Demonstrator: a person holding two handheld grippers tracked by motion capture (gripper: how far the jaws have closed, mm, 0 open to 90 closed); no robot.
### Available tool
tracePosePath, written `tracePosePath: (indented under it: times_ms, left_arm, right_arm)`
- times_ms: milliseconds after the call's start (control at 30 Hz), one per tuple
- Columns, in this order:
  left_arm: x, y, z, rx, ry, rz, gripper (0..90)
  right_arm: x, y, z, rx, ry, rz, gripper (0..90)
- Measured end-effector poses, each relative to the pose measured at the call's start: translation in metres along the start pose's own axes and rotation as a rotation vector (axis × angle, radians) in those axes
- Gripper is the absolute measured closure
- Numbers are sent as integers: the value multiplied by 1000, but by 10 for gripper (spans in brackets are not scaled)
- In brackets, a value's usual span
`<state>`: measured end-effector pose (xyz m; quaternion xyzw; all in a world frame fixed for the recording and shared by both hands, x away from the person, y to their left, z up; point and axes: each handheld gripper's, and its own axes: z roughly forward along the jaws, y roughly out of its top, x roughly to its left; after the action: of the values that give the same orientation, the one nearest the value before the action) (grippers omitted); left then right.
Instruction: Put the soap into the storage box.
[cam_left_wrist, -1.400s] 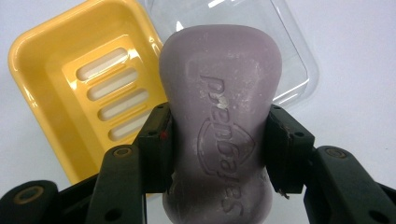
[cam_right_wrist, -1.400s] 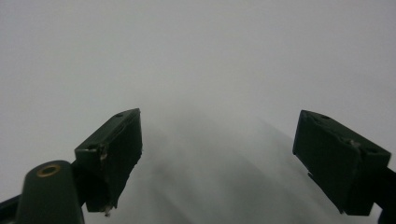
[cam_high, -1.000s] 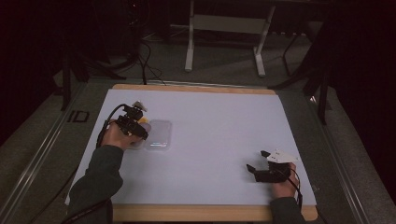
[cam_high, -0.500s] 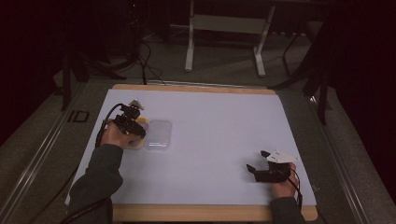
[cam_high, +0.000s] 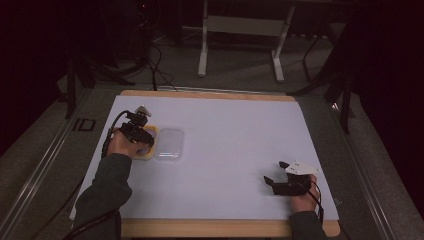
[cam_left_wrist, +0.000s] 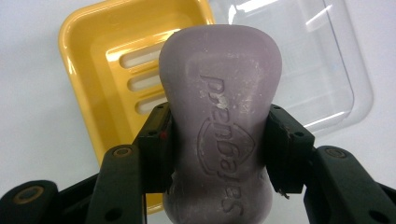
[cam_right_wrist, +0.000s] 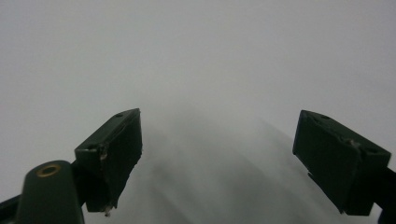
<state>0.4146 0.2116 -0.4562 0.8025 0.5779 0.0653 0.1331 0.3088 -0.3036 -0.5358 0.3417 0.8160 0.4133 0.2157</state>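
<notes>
Left gripper clamped on purple soap bar, both pads pressed flat against bar's long sides at approx. its waist; embossed lettering on top face (upside down in left gripper view, not legible for certain). Bar held above yellow soap dish, slotted floor of dish visible beside and under bar's far end; whether bar touches dish, cannot tell. Clear plastic lid lying just beside dish, touching or nearly so, on white table mat. In high view, left gripper at mat's left side, over dish, lid to its right; soap itself too small to make out there. Right gripper well apart, near mat's front right corner, resting low w/ jaws spread wide; right gripper view confirms: gripper gaping, nothing btwn pads, plain white mat beyond.
</notes>
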Motion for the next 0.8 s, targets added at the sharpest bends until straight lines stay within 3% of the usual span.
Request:
tracePosePath:
  times_ms: [800]
  left_arm:
    - [9, 5, 11, 2, -6, -76, 502]
  right_arm:
    - [0, 0, 0, 1, 0, -4, 154]
